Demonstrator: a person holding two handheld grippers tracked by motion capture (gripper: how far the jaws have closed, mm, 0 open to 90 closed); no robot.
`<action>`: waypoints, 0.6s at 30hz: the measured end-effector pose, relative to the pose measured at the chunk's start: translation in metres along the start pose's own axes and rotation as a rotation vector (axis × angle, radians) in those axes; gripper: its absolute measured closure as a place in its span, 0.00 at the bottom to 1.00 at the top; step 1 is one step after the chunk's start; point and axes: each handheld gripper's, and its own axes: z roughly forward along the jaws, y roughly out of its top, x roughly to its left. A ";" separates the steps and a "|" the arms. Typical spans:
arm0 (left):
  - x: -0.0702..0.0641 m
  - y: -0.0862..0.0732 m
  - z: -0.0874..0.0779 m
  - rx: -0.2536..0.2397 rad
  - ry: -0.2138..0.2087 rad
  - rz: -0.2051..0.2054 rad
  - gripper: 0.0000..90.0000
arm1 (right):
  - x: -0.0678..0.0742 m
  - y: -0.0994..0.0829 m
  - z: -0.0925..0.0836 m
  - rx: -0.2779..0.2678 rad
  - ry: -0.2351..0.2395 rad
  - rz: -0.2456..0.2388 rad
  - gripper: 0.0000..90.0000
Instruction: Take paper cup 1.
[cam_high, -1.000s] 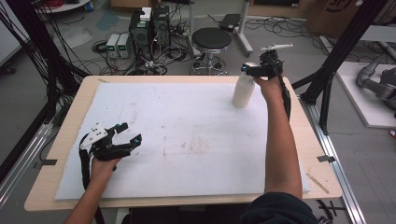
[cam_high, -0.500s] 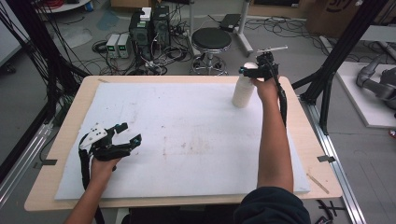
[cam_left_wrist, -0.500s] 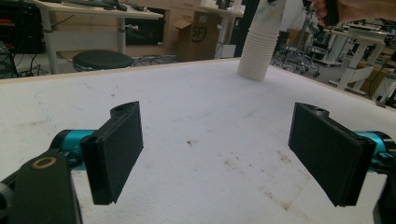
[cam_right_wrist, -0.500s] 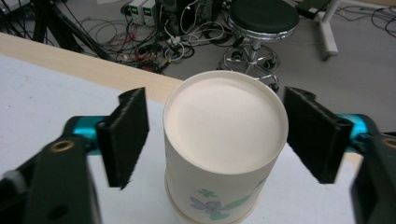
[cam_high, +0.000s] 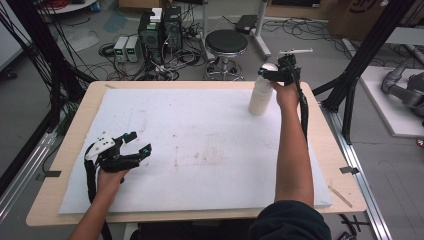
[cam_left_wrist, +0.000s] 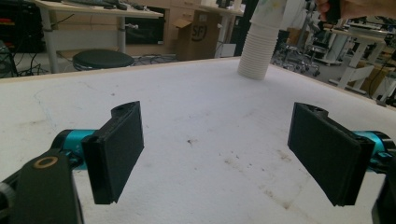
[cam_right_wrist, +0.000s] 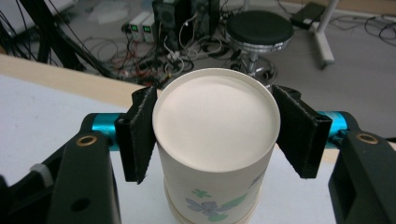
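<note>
The right gripper (cam_right_wrist: 212, 135), jaws just closing, clamps the top cup of the inverted white paper-cup stack (cam_high: 262, 95), upper right, presumably to separate it. The left gripper (cam_high: 134, 145) rests open, empty.

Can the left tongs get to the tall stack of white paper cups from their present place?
Probably yes. The left tongs stand open and empty, with bare white table cover between. But the right tongs, jaws just closing, already clasp the tall stack of white paper cups.
</note>
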 end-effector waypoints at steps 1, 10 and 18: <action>0.000 0.000 0.000 0.001 -0.001 0.001 0.20 | -0.001 0.002 -0.006 -0.021 -0.007 -0.006 0.40; -0.001 0.000 0.001 -0.004 -0.016 0.004 0.20 | -0.005 0.008 -0.037 -0.089 0.025 0.004 0.41; -0.001 0.001 0.000 -0.010 -0.031 -0.005 0.20 | -0.009 0.012 -0.076 -0.163 0.062 0.011 0.42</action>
